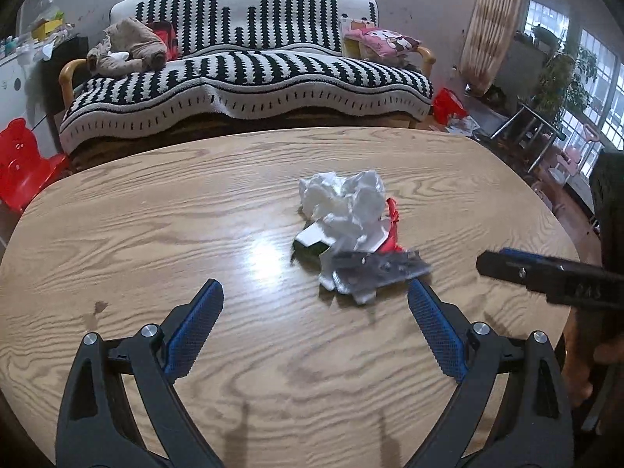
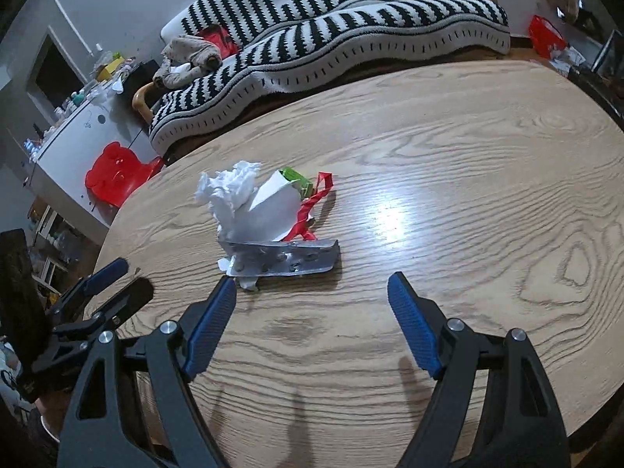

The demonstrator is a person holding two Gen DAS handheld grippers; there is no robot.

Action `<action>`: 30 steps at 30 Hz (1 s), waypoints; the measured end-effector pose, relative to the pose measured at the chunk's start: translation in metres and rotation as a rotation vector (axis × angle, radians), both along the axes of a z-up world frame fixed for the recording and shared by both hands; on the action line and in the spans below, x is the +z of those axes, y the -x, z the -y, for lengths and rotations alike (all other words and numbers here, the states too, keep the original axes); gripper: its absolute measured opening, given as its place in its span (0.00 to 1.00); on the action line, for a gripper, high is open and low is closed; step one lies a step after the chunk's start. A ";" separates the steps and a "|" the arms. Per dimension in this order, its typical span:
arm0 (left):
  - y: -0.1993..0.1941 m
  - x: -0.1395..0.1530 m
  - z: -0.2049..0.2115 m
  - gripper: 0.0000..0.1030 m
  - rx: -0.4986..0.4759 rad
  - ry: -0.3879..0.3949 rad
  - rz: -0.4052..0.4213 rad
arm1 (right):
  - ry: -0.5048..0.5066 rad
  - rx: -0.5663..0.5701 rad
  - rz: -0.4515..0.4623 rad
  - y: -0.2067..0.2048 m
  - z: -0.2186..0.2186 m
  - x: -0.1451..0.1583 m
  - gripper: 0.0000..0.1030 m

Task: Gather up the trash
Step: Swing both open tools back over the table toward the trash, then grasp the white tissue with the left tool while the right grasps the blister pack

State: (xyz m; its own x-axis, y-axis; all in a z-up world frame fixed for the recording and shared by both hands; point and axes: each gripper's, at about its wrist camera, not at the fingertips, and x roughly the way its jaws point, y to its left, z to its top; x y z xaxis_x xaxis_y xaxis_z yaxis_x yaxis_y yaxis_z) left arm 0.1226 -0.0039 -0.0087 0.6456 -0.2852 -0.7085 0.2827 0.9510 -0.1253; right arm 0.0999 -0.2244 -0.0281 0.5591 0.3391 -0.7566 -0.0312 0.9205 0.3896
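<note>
Left gripper spread wide, holding nothing; right gripper likewise wide and empty. Trash pile lies on the wooden table just ahead of both, foil blister strip nearest, crumpled tissue beyond. Striped sofa behind the table.

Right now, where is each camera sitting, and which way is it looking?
Left wrist: sits on the left gripper, looking across the wooden table toward the striped sofa; its own open blue fingers show, with the right gripper at the right edge.
Right wrist: sits on the right gripper, looking at the trash pile from the other side; its own open fingers show, the left gripper at lower left.
Shared: table, sofa, trash pile, red stool.
</note>
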 end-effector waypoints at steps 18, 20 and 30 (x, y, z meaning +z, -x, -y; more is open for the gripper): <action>-0.093 -0.031 0.047 0.51 0.019 0.066 -0.051 | 0.073 0.053 -0.048 -0.028 0.019 -0.026 0.75; -0.092 -0.033 0.045 0.26 0.004 0.052 -0.066 | 0.124 0.098 -0.038 -0.031 0.008 -0.028 0.75; -0.068 -0.005 0.006 0.15 0.041 0.064 -0.037 | 0.458 0.322 0.085 -0.034 -0.051 -0.042 0.77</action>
